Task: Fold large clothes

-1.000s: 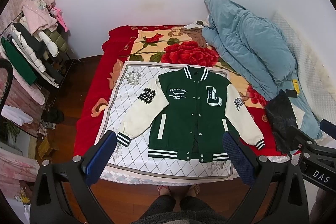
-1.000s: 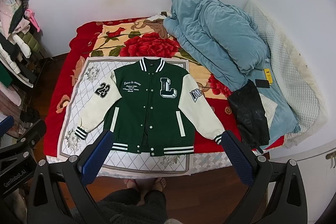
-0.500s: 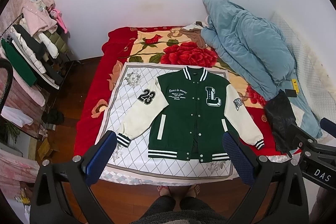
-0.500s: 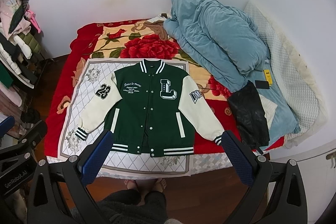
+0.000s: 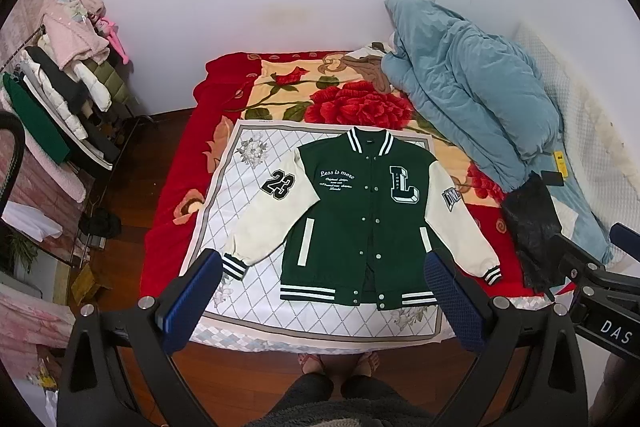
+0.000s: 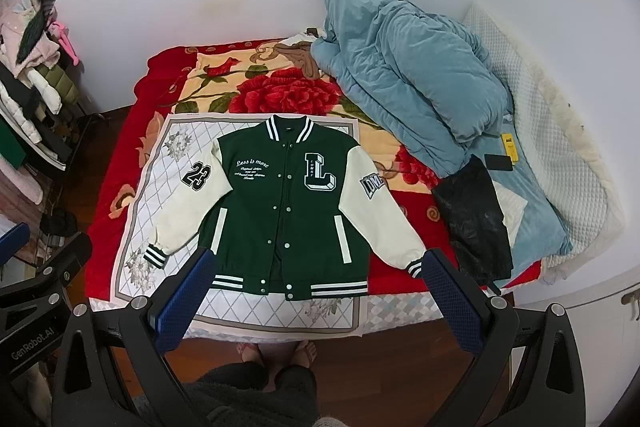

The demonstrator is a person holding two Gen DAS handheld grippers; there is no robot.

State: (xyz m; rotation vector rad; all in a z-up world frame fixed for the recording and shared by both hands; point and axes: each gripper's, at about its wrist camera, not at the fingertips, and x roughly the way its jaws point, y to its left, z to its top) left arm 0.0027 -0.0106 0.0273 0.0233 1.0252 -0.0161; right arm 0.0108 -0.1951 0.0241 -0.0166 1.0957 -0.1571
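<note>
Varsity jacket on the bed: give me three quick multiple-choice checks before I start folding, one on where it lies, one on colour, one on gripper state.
1. What does the varsity jacket mostly lie on?
A. the blue duvet
B. the white diamond-pattern mat
C. the wooden floor

2. What colour are the jacket's sleeves?
A. cream
B. red
C. black

3. How do the left gripper and the right gripper stand?
A. both shut on a cuff
B. one open, one shut
C. both open, holding nothing

Answers: B, its body rests spread on the white diamond-pattern mat; A, cream sleeves flank the green body; C, each view shows blue pads wide apart above the bed edge.
</note>
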